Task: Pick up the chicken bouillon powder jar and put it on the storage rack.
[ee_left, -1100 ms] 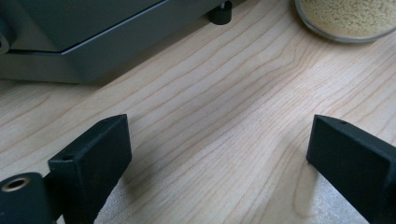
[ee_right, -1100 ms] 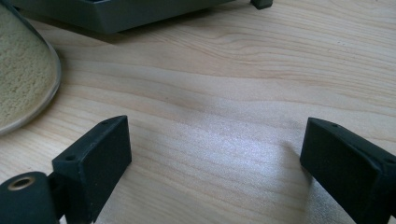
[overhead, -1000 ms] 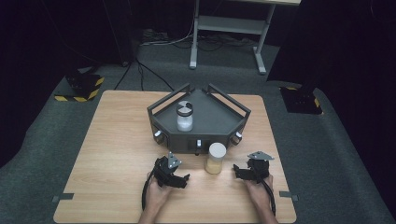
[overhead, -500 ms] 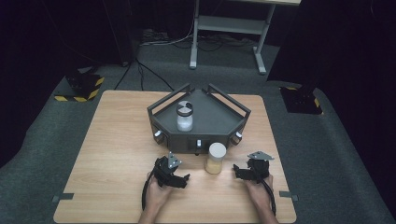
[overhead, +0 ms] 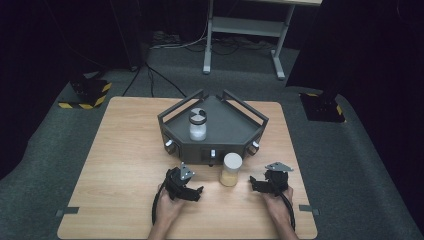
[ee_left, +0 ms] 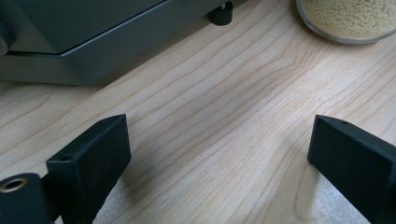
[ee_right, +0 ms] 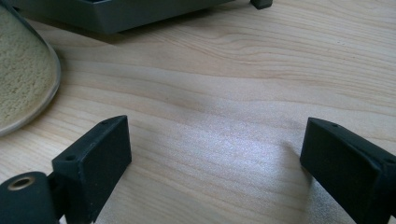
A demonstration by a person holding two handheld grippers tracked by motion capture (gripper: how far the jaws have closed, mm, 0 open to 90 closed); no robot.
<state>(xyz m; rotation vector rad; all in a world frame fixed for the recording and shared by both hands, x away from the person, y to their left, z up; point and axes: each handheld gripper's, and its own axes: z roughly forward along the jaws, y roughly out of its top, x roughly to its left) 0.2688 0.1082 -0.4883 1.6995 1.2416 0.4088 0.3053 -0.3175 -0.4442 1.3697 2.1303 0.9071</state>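
**Both hand-held grippers rest open beside the grain jar**

Left hand-held gripper (overhead: 196, 192) sits low on the wooden surface (overhead: 125, 165), held from the near edge by a hand (overhead: 169, 207). Jaws stand wide apart. Bare wood between them in the left gripper view; nothing gripped. It points toward the jar.

Right hand-held gripper (overhead: 254, 184) also low on the surface, on the other side of the jar, held by the other hand (overhead: 277, 205). Jaws wide apart, bare wood between them in the right gripper view; nothing gripped. A grey three-cornered plate on its top.

Jar of yellowish grain (overhead: 232, 169), pale lid on, stands upright on the surface between the two grippers, somewhat closer to the right one, touched by neither. It is just in front of the dark tray's near wall. In the left gripper view its rounded base (ee_left: 348, 18) shows at the top right; in the right gripper view its side (ee_right: 23, 74) shows at the far left.

Dark angular tray (overhead: 235, 127) with raised rails stands mid-surface, beyond the grippers. Knobs on its near faces. A second jar (overhead: 197, 125), clear with white contents and a black-and-white patterned lid, stands upright on the tray's left part.

Black cables trail from both grippers toward the near edge. Beyond the surface, grey carpet floor and a metal frame's legs (overhead: 245, 35).
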